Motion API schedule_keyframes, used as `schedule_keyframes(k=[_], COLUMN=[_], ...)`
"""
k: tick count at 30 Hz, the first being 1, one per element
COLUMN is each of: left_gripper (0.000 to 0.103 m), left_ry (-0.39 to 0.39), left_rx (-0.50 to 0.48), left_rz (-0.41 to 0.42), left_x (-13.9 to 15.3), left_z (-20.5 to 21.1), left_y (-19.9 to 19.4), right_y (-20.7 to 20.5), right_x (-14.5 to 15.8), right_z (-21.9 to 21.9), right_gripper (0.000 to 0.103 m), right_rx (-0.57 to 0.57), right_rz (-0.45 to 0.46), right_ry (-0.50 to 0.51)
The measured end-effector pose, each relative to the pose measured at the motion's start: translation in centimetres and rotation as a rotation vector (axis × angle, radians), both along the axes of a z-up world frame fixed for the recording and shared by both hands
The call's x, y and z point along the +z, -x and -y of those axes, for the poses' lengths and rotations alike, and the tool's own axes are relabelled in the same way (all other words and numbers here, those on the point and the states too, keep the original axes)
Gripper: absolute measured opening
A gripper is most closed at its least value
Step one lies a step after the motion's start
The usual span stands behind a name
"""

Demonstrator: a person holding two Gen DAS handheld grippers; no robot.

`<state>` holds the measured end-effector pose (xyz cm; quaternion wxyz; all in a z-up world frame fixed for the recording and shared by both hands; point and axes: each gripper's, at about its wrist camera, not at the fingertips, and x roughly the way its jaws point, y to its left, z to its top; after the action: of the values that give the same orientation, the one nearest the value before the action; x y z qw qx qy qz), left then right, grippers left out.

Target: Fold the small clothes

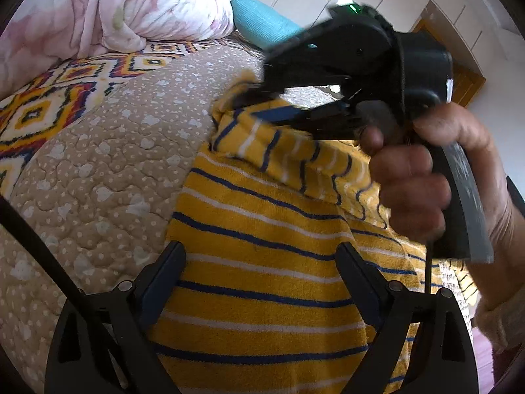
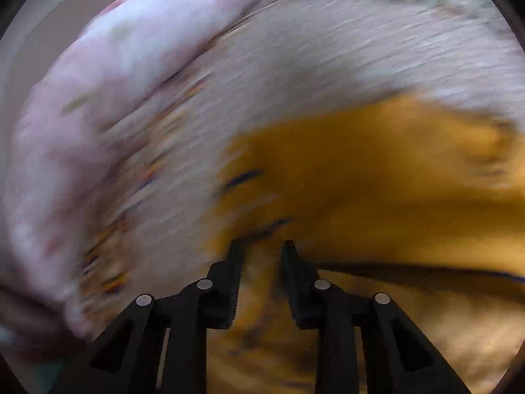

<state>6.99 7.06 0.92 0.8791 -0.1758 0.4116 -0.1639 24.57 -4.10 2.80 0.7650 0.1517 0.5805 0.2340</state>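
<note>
Nearest, the left gripper (image 1: 259,262) stands wide apart over the shirt (image 1: 262,246), gripping nothing. That yellow striped shirt lies on the bed (image 1: 98,180), spreading toward 12 o'clock. Farther off at 1 o'clock, a hand (image 1: 423,177) holds the right gripper (image 2: 261,246), its tips at the shirt's folded-over upper edge. Its own view is blurred; the fingers (image 2: 236,256) stand slightly apart over yellow cloth, grip uncertain. Beyond, a floral quilt (image 1: 115,6) sits at 11 o'clock.
</note>
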Motion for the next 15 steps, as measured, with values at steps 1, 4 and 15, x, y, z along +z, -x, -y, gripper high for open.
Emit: schedule_keyframes(k=[1,4,15], left_gripper=[0.092,0.092,0.093], left_ry=[-0.005,-0.029,-0.052], left_rx=[0.000,-0.003,-0.004], left_rz=[-0.002,-0.004,-0.012], left_x=[0.0,0.1,-0.1], left_z=[0.1,0.4,0.9], left_y=[0.0,0.1,-0.2], right_y=[0.4,0.6,-2.6], right_x=[0.2,1.9,0.5], right_z=[-1.1,-1.1,4.3], right_gripper=[0.035,0.036,0.037], right_rx=[0.058,0.085,-0.226], right_rz=[0.019,0.055,0.077], right_ry=[0.040,0.060,0.042])
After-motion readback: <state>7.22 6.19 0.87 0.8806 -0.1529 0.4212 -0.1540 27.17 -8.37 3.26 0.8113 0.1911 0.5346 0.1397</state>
